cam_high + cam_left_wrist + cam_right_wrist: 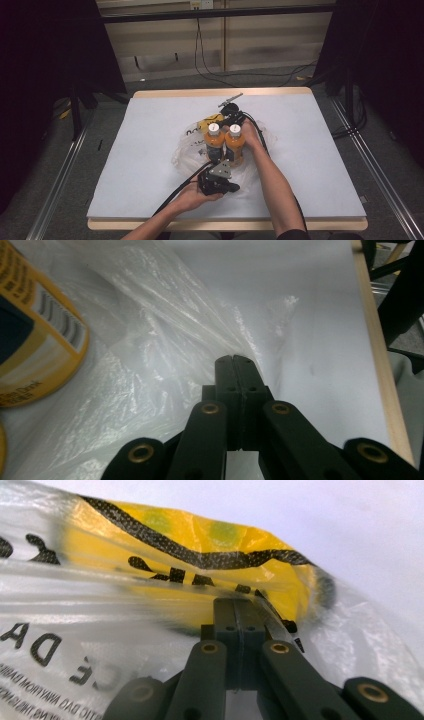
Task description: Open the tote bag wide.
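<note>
Nearest the front edge of the table [150, 200], the left gripper [218, 181] has its jaws pressed together on the near rim of the clear plastic bag [187, 150]; in the left gripper view the film [165, 355] runs right into the closed tips [233, 362]. Just beyond, in the middle of the table, two orange drink bottles [226, 142] stand upright side by side inside the bag, touching each other. Behind them, toward the far edge, the right gripper [231, 119] is likewise clamped shut on the far rim, where the printed film lies over a yellow packet [190, 545] that sits in the bag.

The work looks like holding the bag's mouth by both rims so the contents can be gathered or lifted. To do it well, I would keep both pinches firm on film alone, not on the packet, and raise the two rims evenly. An uneven pull could tip the bottles. The film is thin and slippery, so a slow, steady lift seems safer than a tug.
</note>
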Tool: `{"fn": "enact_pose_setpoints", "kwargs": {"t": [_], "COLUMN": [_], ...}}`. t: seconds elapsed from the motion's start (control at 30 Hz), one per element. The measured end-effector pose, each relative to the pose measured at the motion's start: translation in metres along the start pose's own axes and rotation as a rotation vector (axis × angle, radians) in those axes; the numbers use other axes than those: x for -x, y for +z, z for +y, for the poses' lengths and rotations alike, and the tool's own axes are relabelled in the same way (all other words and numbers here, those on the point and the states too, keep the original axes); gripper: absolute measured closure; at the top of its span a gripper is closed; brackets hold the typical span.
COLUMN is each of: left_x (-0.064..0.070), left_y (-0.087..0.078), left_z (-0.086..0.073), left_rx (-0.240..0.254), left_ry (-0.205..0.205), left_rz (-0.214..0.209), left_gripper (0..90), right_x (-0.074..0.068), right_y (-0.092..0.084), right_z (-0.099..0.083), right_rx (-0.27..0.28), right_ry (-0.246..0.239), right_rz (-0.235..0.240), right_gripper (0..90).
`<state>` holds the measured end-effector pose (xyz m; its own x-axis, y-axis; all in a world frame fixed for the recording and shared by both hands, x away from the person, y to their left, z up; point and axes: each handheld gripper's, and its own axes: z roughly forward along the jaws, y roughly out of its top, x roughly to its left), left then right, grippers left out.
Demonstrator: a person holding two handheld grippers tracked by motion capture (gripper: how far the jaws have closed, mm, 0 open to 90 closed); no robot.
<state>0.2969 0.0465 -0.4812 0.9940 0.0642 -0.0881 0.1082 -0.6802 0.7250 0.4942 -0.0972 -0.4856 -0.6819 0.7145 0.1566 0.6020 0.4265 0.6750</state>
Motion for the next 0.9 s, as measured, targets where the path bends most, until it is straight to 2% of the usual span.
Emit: {"fn": "enact_pose_setpoints", "kwargs": {"t": [0.13,0.47,0.53,0.57,0.6,0.73,0.8,0.83,0.9], "left_x": [0.001,0.000,0.000,-0.001,-0.002,-0.007,-0.011,-0.013,-0.016], "left_y": [-0.001,-0.002,-0.003,-0.003,-0.006,-0.013,-0.017,-0.018,-0.021], "left_z": [0.001,0.000,0.000,0.000,0.001,0.000,0.000,0.000,0.000], "left_rx": [-0.017,-0.012,-0.016,-0.001,-0.019,0.027,0.050,0.054,0.065], "left_ry": [0.007,-0.008,-0.012,-0.018,-0.018,-0.049,-0.068,-0.064,-0.080], "left_rz": [-0.005,-0.036,-0.028,-0.027,-0.029,-0.020,-0.015,-0.011,0.000], "left_gripper": [90.0,90.0,90.0,90.0,90.0,90.0,89.4,88.8,87.8], "right_x": [0.002,0.007,0.008,0.009,0.009,0.010,0.010,0.008,0.007], "right_y": [0.001,0.002,0.001,0.001,0.000,-0.007,-0.016,-0.019,-0.026], "right_z": [0.000,0.002,0.002,0.002,0.001,-0.003,-0.004,-0.004,-0.004], "right_rx": [0.011,0.017,0.018,0.018,0.021,0.036,0.075,0.087,0.090], "right_ry": [0.003,0.011,0.019,0.026,0.032,0.041,0.056,0.058,0.041], "right_rz": [-0.006,-0.044,-0.054,-0.054,-0.053,-0.034,-0.003,-0.002,0.001], "right_gripper": [90.0,90.0,90.0,90.0,90.0,90.0,90.0,90.0,90.0]}}
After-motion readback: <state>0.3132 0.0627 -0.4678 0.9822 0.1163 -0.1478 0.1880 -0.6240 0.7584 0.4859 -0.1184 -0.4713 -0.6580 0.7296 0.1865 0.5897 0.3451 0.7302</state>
